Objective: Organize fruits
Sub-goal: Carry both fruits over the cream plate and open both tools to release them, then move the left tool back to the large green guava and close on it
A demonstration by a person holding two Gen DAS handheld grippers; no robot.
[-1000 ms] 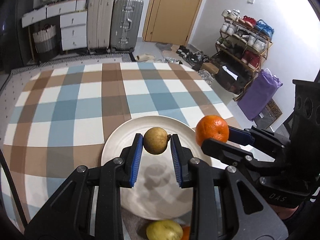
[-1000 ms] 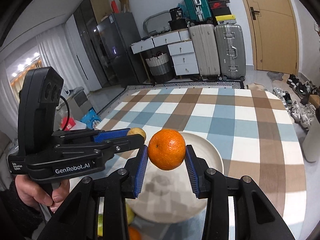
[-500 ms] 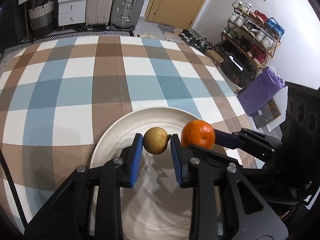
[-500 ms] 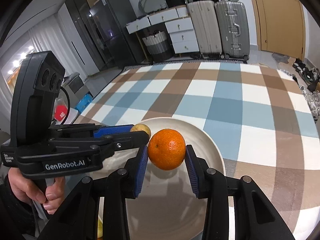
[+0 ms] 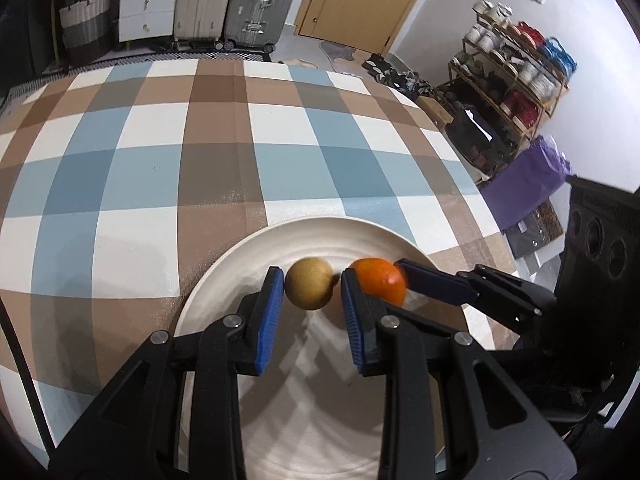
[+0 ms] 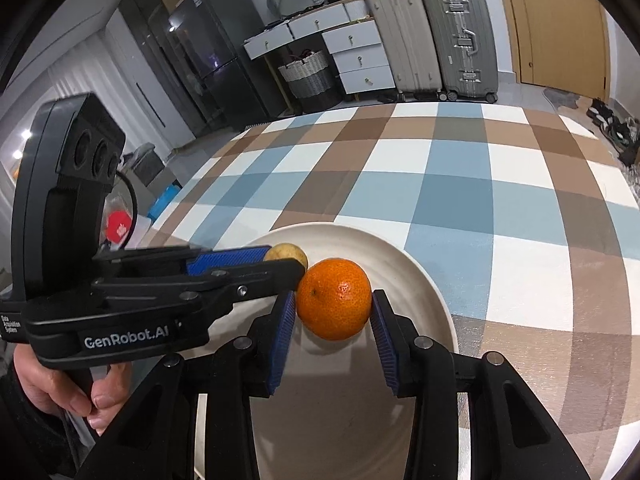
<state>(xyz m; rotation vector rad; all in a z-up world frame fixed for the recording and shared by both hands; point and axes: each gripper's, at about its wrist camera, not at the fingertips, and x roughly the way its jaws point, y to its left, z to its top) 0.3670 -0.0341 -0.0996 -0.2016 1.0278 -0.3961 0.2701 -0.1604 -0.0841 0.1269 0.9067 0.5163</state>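
A white plate lies on the checked tablecloth. My left gripper is shut on a small tan round fruit, held low over the plate's middle. Just to its right lies an orange. In the right wrist view the orange sits on the plate between the blue pads of my right gripper. Its jaws are opening, and a thin gap shows at the right pad. The left gripper reaches in from the left, with the tan fruit half hidden behind its finger.
The blue, brown and white checked tablecloth stretches away beyond the plate. A person's hand grips the left gripper's handle. Suitcases and drawers stand by the far wall, and a shoe rack off the table's right side.
Both grippers came down toward the plate with their fruits. The right gripper's pads have spread apart, and the orange now sits on the plate. The left grip is unchanged.
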